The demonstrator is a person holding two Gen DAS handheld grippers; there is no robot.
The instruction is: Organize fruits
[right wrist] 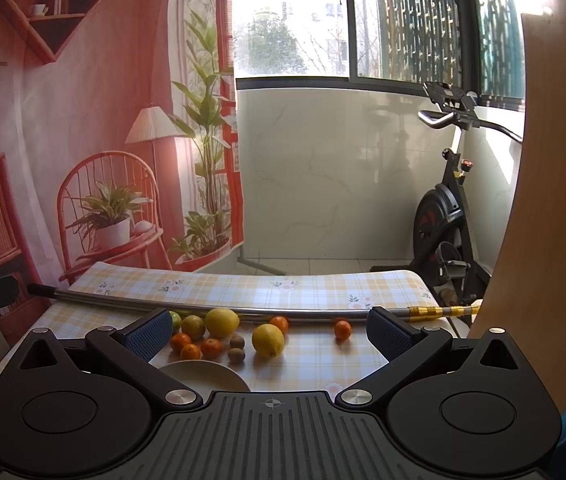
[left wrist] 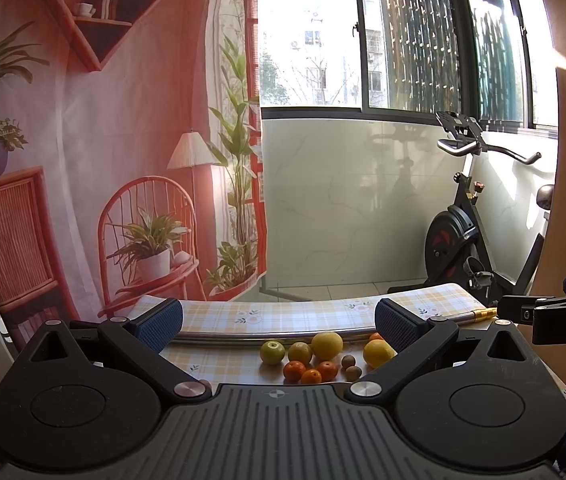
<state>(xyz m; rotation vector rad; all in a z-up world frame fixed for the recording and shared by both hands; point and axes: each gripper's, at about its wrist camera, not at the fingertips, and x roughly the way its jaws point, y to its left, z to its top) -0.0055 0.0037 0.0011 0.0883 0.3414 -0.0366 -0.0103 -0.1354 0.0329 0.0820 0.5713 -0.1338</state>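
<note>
Checked tabletop (right wrist: pixel 315 292) | fruits (right wrist: pixel 267 340) loose ahead of my right hand-held gripper (right wrist: pixel 269 330) | both hand-held grippers wide, empty | step: none picked; next: reach lemon, plate (right wrist: pixel 203 376) near.

My left gripper (left wrist: pixel 279 322) hangs level with its blue-padded fingers (left wrist: pixel 161 322) spread wide, nothing between them. My right gripper (right wrist: pixel 269 330) sits beside it at the same height, its jaws equally wide apart and empty, both pointing forward.
</note>
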